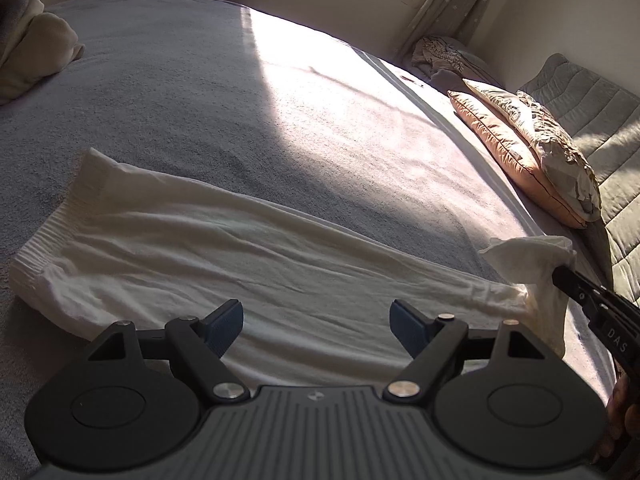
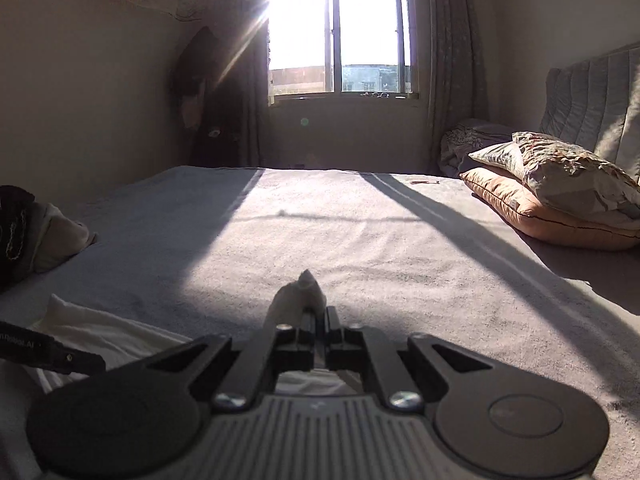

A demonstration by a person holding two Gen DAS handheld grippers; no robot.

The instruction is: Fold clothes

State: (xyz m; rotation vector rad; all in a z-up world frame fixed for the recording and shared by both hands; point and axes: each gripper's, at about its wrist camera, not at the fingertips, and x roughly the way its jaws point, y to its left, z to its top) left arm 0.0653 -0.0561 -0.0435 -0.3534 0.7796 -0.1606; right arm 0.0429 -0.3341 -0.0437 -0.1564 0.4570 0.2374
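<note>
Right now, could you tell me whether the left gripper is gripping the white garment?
No, the left gripper is open, its pads spread above the white garment, while the right gripper pinches its end.

White garment (image 1: 224, 240) soft ribbed knit; bedcover (image 1: 180, 92) nubby terry.

A white knit garment (image 1: 256, 248) lies stretched long across the grey bedspread (image 1: 200, 92), wrinkled along its length, mostly in shade. Its ribbed band (image 1: 60, 216) sits at the left end, flat on the bed. The right end (image 1: 532, 268) is lifted off the bed and bunched, a small peak of cloth (image 2: 306, 290) poking up in the right wrist view
</note>
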